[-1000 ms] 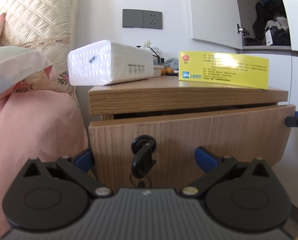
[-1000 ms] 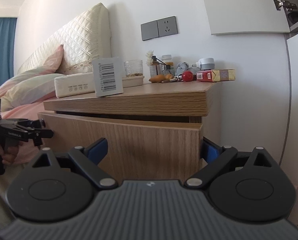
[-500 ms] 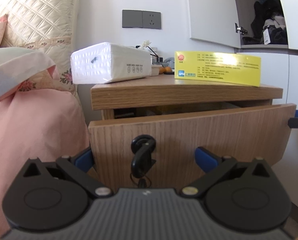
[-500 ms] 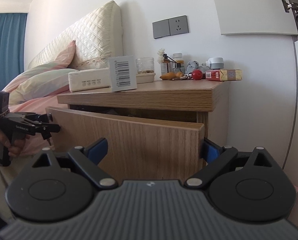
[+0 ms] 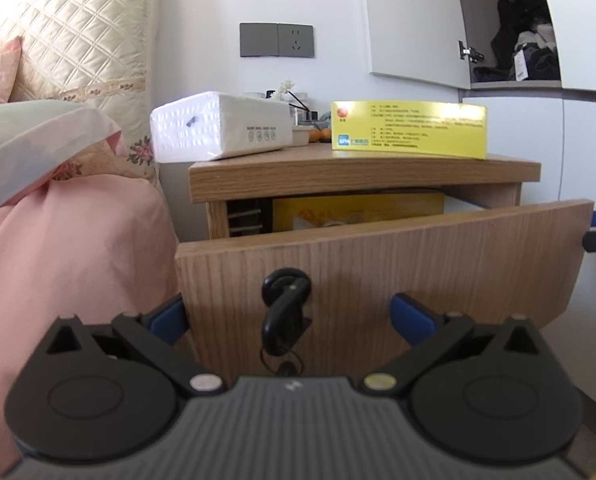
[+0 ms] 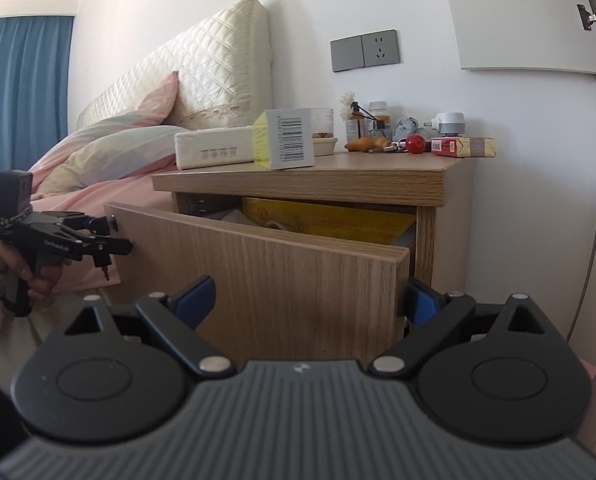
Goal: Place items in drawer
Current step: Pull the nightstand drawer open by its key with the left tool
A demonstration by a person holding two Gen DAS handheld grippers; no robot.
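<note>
Drawer (image 5: 377, 264) ajar | yellow boxes: 2 (one inside) (image 5: 409, 128) | tissue pack: 1 (image 5: 218, 130)

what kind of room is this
Most likely a bedroom: a bed with a quilted headboard and pillows, and beside it a wooden nightstand with its drawer pulled open.

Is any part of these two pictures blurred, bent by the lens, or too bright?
Left wrist view: the key in the drawer front looks soft, and the nightstand top bows. Right wrist view: sharp, with the wall edges curving; no strong glare in either.
</note>
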